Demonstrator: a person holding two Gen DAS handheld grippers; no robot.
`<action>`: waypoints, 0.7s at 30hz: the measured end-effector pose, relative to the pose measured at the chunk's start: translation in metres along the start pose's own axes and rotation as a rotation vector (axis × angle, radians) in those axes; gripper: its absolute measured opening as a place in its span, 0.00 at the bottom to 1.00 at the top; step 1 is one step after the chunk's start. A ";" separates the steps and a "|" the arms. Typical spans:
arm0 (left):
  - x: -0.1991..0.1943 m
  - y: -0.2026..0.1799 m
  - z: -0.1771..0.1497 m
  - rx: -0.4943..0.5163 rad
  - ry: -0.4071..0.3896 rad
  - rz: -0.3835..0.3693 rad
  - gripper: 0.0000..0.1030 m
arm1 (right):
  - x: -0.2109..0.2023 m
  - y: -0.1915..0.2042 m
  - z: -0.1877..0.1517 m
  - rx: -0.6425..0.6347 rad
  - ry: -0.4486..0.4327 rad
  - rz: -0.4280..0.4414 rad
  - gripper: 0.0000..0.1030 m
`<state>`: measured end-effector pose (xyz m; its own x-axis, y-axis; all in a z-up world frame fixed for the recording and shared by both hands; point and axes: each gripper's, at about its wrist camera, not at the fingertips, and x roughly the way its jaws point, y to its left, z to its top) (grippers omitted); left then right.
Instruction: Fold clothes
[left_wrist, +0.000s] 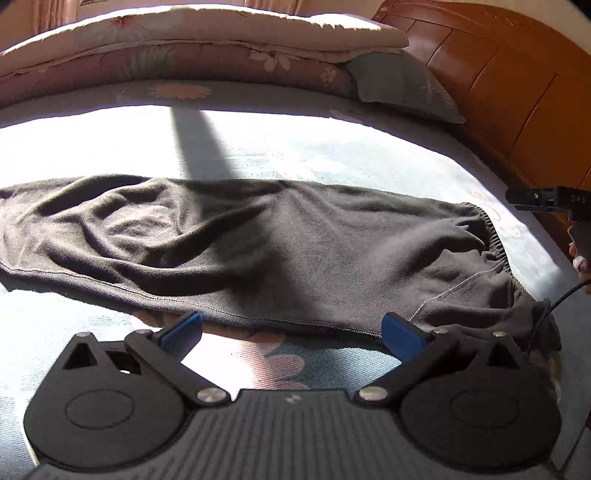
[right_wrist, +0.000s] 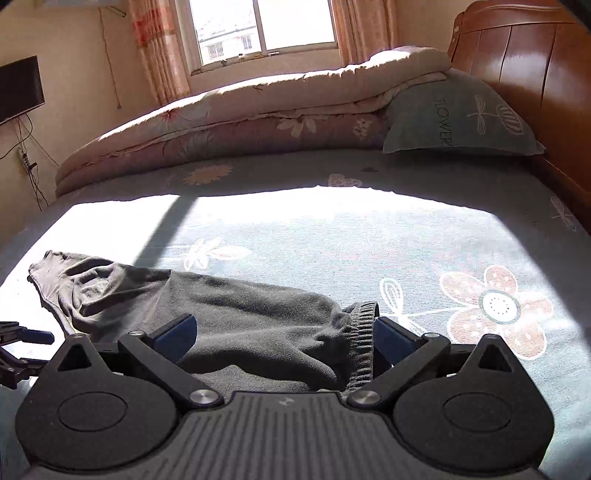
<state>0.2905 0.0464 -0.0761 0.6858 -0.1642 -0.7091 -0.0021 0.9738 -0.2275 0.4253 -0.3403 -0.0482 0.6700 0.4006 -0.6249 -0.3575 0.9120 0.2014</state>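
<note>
Left wrist view: dark sweatpants (left_wrist: 258, 243) lie flat across the flower-print bed sheet (left_wrist: 332, 155), waistband (left_wrist: 495, 236) to the right. Left tongs (left_wrist: 291, 332) spread wide, empty, just short of the pants' near edge.

Right wrist view: right tongs (right_wrist: 284, 332) spread wide, straddling the ribbed waistband (right_wrist: 364, 332), not clamped. Folded quilt (right_wrist: 258, 107) and pillow (right_wrist: 458, 118) lie beyond, by the wooden headboard (right_wrist: 524, 66).

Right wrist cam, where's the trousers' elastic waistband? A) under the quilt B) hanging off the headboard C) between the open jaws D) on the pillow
C: the ribbed elastic waistband of the dark grey fleece trousers sits between the right gripper's open jaws.
</note>
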 end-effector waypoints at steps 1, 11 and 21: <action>-0.001 0.003 -0.001 -0.014 -0.007 0.004 0.99 | 0.017 -0.022 0.007 0.063 0.037 0.022 1.00; 0.000 0.018 0.004 -0.082 -0.055 0.003 0.99 | 0.115 -0.128 -0.008 0.591 0.254 0.479 1.00; 0.006 0.005 0.002 -0.049 -0.034 0.001 0.99 | 0.113 -0.115 0.004 0.566 0.039 0.531 0.76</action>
<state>0.2957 0.0504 -0.0799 0.7102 -0.1565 -0.6864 -0.0380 0.9650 -0.2594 0.5442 -0.3998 -0.1390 0.4748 0.8026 -0.3612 -0.2305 0.5095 0.8290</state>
